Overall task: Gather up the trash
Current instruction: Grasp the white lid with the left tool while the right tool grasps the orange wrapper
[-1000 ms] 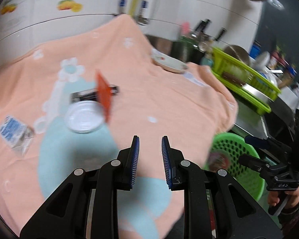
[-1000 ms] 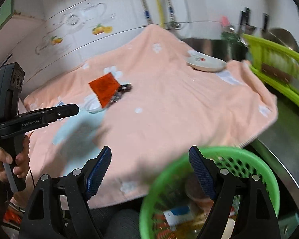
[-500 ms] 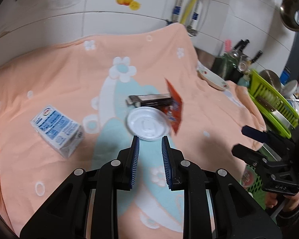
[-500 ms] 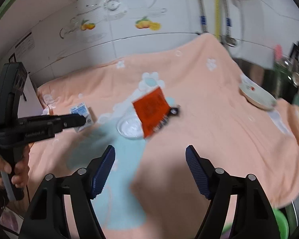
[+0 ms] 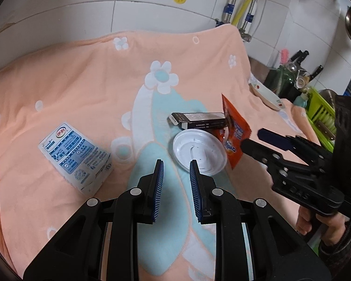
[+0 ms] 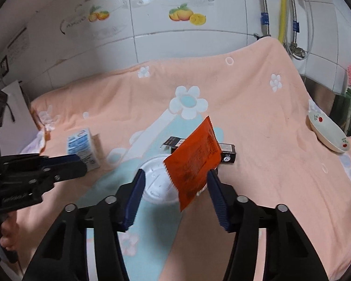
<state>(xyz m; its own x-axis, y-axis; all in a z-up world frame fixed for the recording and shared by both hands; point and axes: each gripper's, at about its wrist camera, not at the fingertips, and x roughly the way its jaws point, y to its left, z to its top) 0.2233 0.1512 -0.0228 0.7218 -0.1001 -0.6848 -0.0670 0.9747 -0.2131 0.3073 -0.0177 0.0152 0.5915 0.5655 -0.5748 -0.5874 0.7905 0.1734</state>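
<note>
On the peach flowered blanket [image 5: 82, 89] lie a blue-and-white milk carton [image 5: 74, 154] [image 6: 82, 145], a white plastic lid [image 5: 199, 149] [image 6: 156, 178], a black box [image 5: 199, 119] [image 6: 227, 153] and an upright orange snack packet [image 5: 234, 131] [image 6: 194, 161]. My right gripper [image 6: 175, 175] [image 5: 252, 138] is closing, and the orange packet stands between its jaws above the lid. The pads do not press it from both sides. My left gripper [image 5: 176, 166] [image 6: 82, 164] hovers at the lid's near-left edge, its jaws a narrow gap apart with nothing between them.
A white bowl with red marks [image 6: 327, 133] [image 5: 266, 93] sits at the blanket's right edge. Behind it are a green dish rack [image 5: 320, 114] and knives. A tiled wall with pipes [image 6: 283, 11] stands at the back. A hand [image 5: 327, 224] holds the right gripper's handle.
Both grippers swung left across the blanket toward the pile of trash; the green basket left view. The right jaws narrowed and now have the orange packet between them.
</note>
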